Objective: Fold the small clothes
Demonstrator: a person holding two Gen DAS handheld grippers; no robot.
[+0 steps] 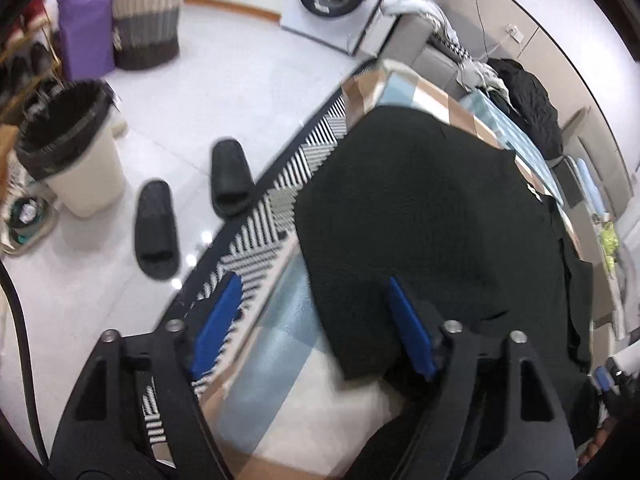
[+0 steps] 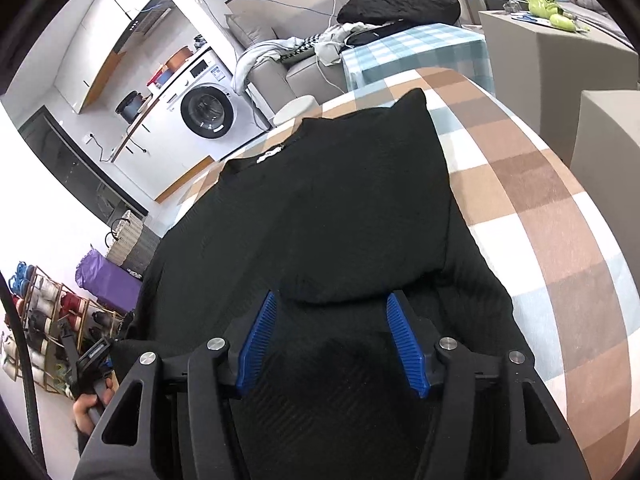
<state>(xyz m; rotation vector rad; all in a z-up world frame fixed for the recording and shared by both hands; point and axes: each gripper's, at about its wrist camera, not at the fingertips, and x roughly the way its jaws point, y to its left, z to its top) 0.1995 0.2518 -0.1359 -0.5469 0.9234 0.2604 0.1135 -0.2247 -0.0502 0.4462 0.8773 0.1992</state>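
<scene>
Lying flat: black knit garment, ribbed, on checked tablecloth; bare cloth right. Left gripper, right gripper both released, gripping nothing.

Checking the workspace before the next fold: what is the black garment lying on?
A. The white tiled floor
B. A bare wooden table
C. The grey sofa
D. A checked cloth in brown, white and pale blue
D: the black garment is spread over the checked cloth, whose brown, white and pale blue squares show around it.
</scene>
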